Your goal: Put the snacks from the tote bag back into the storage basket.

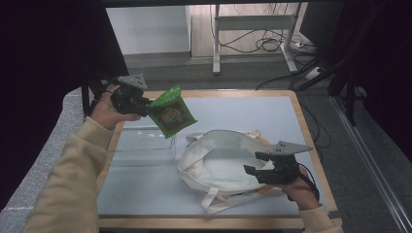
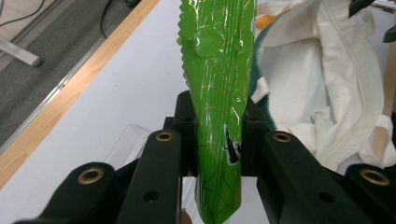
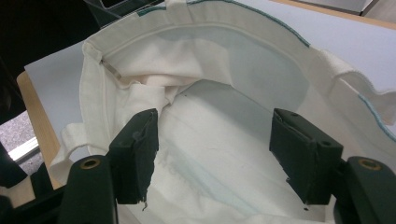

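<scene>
Left gripper (image 1: 145, 108) clamps green snack pack (image 1: 172, 115), held above the counter (image 1: 243, 104). Tote bag (image 1: 218, 160) mouth lies down-right of it. Right gripper (image 1: 255, 163) jaws spread wide at the bag's rim, gripping nothing.

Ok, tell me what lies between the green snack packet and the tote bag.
In the high view, bare grey tabletop and the edge of a clear plastic tray separate the green snack packet, held up by the left gripper, from the tote bag.

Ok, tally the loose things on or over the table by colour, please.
Green: 1, the snack packet, clamped in the left gripper.
Cream: 1, the cloth tote bag, mouth open by the right gripper.
Clear: 1, the plastic tray.
Total: 3
</scene>
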